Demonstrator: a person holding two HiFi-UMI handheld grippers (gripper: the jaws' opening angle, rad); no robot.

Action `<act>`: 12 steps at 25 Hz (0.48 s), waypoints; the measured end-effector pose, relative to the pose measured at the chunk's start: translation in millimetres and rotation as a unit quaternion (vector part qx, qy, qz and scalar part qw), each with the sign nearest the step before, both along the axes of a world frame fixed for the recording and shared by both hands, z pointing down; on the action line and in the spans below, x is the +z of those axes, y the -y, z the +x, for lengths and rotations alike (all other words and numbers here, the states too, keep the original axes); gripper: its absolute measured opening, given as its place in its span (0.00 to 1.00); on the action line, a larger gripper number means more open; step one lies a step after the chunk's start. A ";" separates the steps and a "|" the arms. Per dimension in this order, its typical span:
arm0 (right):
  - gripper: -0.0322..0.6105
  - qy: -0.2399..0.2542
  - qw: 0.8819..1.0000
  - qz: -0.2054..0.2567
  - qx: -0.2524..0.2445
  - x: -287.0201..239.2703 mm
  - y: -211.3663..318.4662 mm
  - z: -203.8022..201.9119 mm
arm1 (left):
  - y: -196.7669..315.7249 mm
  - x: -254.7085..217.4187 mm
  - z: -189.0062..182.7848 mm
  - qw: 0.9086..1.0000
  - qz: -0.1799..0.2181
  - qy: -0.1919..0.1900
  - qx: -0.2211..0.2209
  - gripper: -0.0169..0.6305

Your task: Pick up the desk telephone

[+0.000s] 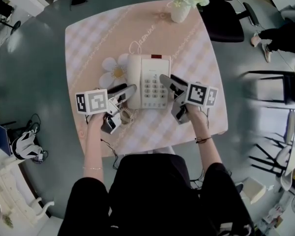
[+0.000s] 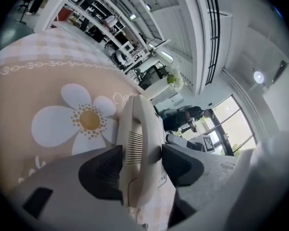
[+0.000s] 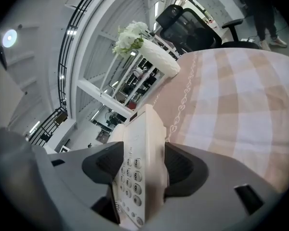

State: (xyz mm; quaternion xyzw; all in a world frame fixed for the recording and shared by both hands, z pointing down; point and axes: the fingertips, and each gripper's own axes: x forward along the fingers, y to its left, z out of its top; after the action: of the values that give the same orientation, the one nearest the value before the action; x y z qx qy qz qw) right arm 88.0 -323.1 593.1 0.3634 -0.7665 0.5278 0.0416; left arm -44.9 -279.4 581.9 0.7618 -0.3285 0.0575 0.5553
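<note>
While the desk telephone (image 1: 148, 80) sits flat on the checked worktop (image 1: 88, 38) between our two tools, we've got the left tool (image 2: 142, 165) released, handset (image 2: 137, 124) between its pads (image 2: 103, 170), and the right tool (image 3: 139, 165) released around the keypad (image 3: 130, 177) side (straddling, not squeezing, both of them).

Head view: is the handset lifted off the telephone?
No, the handset lies seated on the telephone, along its left side.

Recorded one phone (image 1: 148, 80), one table (image 1: 88, 38), one vase (image 1: 179, 11), one office chair (image 1: 226, 18), one printed daisy (image 1: 114, 72). Recorded two grippers: left gripper (image 2: 142, 163), right gripper (image 3: 140, 165).
</note>
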 end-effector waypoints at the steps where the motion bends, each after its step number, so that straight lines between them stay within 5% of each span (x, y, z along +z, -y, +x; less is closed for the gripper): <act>1: 0.43 -0.001 1.000 -0.008 -0.005 2.4 -0.1 -1.4 | 0.6 0.7 0.1 1.000 -0.002 0.001 0.005 0.40; 12: 0.43 -0.005 0.998 -0.055 -0.028 18.1 -1.8 -8.6 | 7.9 10.5 9.8 0.999 -0.015 -0.014 0.027 0.48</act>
State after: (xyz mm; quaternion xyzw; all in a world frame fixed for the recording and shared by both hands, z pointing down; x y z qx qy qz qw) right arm 79.4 -321.2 611.2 0.3420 -0.7461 0.5656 0.0800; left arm -35.0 -287.3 592.4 0.7629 -0.2988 0.0666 0.5694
